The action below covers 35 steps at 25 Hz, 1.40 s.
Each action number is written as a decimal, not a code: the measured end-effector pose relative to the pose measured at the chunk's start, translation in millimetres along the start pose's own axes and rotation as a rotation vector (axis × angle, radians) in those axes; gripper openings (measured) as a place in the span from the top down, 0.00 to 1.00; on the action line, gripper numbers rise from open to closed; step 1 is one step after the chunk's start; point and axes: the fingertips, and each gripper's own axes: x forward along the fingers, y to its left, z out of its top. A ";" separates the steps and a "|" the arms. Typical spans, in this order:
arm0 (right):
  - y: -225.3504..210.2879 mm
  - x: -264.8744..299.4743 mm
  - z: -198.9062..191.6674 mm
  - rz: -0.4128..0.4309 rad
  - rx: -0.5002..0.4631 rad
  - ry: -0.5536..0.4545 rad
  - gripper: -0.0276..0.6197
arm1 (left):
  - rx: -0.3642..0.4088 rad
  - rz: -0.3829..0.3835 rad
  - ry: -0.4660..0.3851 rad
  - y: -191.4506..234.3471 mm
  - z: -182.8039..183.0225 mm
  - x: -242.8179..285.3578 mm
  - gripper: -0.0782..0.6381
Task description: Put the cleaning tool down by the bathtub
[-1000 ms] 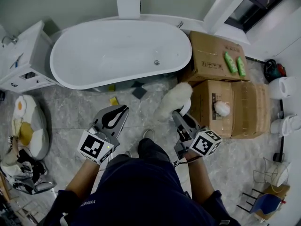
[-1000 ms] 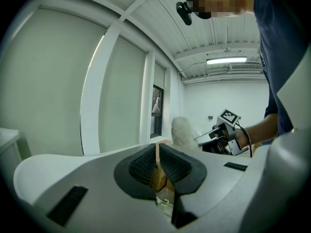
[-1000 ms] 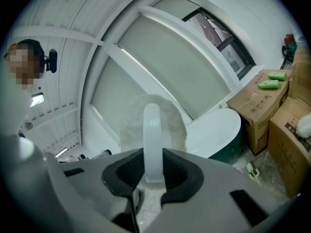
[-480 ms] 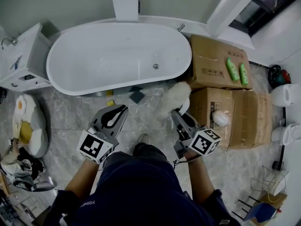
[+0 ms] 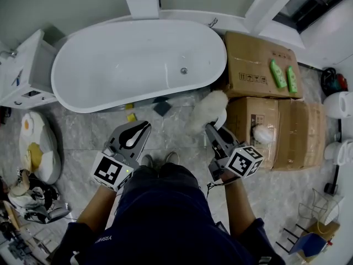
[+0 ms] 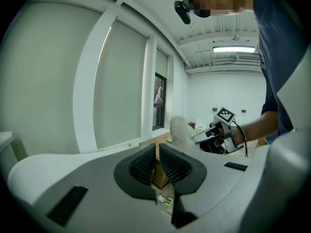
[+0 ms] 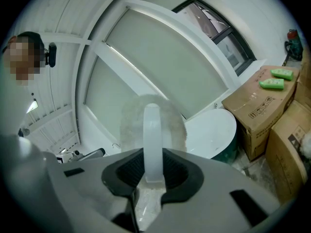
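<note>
The cleaning tool (image 5: 207, 111) is a fluffy white duster head on a pale plastic handle (image 7: 151, 140). My right gripper (image 5: 215, 129) is shut on that handle and holds the duster out over the floor, between the white bathtub (image 5: 110, 65) and the cardboard boxes. In the right gripper view the fluffy head (image 7: 130, 123) rises behind the handle, with the bathtub (image 7: 211, 130) beyond it. My left gripper (image 5: 135, 133) hangs to the left above the floor, its jaws together with nothing in them (image 6: 157, 161). The duster (image 6: 181, 131) also shows in the left gripper view.
Two cardboard boxes (image 5: 251, 59) (image 5: 287, 128) stand right of the tub, with green bottles (image 5: 277, 73) on the far one and a white puff (image 5: 263, 133) on the near one. A white cabinet (image 5: 22, 73) is at the left. Small sponges (image 5: 161, 106) lie by the tub.
The person has stepped slightly toward the tub; the right gripper and duster have shifted a little to the right and forward. The left gripper has held its place.
</note>
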 end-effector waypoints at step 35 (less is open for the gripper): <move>-197.4 120.1 -152.4 -0.367 0.088 0.131 0.81 | -0.015 -0.262 0.310 95.1 -234.1 135.3 0.83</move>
